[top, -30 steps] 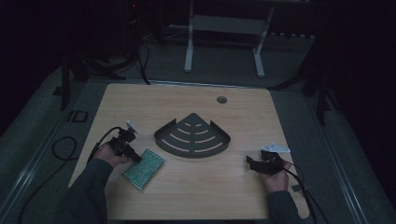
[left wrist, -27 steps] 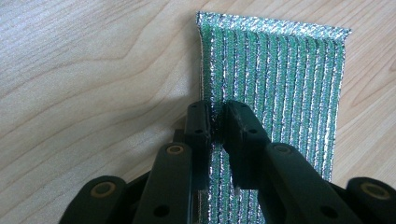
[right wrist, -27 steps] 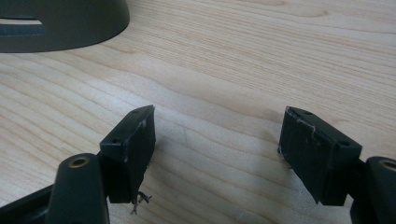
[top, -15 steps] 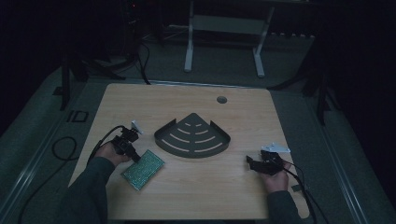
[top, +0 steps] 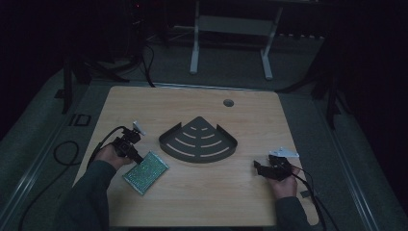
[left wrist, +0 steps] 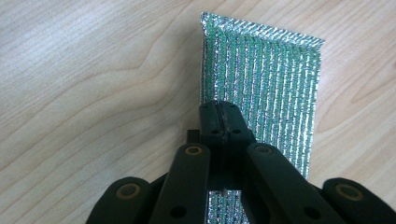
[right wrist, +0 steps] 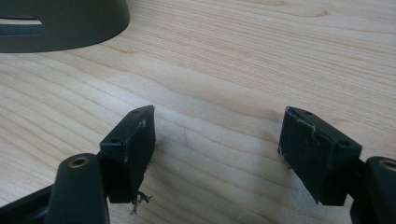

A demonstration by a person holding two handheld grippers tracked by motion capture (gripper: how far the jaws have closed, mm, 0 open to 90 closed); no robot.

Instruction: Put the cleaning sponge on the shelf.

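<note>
Left gripper [left wrist: 223,122] clamped on sponge [left wrist: 275,93]

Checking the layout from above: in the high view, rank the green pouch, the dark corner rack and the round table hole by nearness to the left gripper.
1. Green pouch: at the left gripper, pinched in its fingers.
2. Dark corner rack: to its right, table centre.
3. Round table hole: far side, beyond the rack.

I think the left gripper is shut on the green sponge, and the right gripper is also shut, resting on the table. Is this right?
Not fully. The left gripper is shut on the green sponge, but the right gripper is open: the right gripper view shows its jaws wide apart with bare table between them. It does rest on the table.
</note>
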